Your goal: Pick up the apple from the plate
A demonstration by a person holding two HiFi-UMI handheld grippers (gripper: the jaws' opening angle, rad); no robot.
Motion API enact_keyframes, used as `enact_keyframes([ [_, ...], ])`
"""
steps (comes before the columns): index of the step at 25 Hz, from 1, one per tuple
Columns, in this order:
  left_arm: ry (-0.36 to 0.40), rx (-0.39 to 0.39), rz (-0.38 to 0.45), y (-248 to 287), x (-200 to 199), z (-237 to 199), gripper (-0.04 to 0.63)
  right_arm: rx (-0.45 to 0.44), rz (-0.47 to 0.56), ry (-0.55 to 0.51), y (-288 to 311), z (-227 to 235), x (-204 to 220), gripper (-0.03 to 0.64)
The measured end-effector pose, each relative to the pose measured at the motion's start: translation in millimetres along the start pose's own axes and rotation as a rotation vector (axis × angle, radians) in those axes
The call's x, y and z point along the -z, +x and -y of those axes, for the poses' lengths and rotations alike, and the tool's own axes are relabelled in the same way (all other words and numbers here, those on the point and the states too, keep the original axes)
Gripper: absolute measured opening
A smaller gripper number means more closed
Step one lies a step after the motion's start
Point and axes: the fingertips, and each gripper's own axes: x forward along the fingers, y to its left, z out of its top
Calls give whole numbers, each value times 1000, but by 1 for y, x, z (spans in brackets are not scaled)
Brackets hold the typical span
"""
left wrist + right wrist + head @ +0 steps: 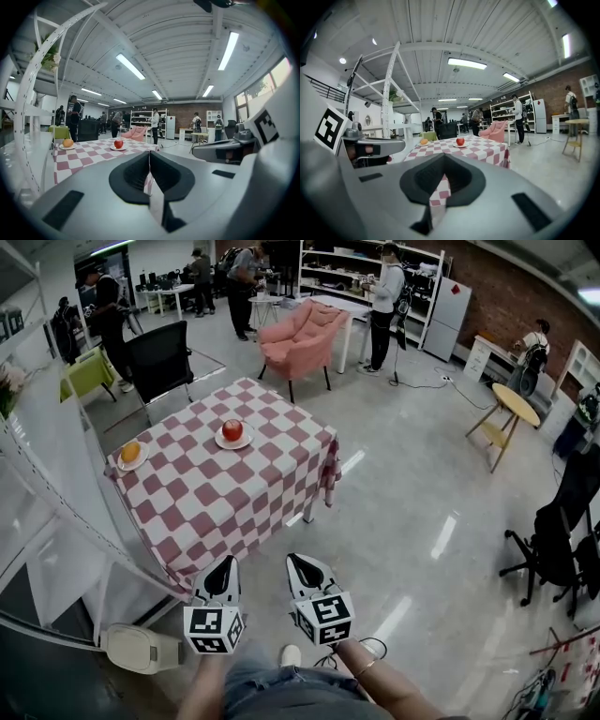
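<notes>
On a checkered table (234, 498), the apple (232, 430) sits on its plate (247, 441); left gripper (227, 563) and right gripper (294, 562), both closed, could knock it off.

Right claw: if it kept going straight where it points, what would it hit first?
Probably the hanging near side of the checked tablecloth, dead ahead of the right claw; the apple sits farther back. Depth is unclear.
</notes>
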Motion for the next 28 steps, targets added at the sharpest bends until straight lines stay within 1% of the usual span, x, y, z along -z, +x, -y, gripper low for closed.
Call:
enact_keyframes([
  [4,15,-7,-9,2,0,3,17,-4,6,5,0,6,-2,9],
  [12,9,-32,-18,28,-3,-6,17,5,15,18,15,27,-9,9],
  [18,4,-34,-26,66,-6,-29,17,19,16,38,52,45,-16,9],
  [23,-1,-16,-39,106,-3,-47,18,41,-10,44,89,63,-15,9],
  [28,-20,-6,-59,150,-2,-75,18,60,-45,50,134,79,-14,9],
])
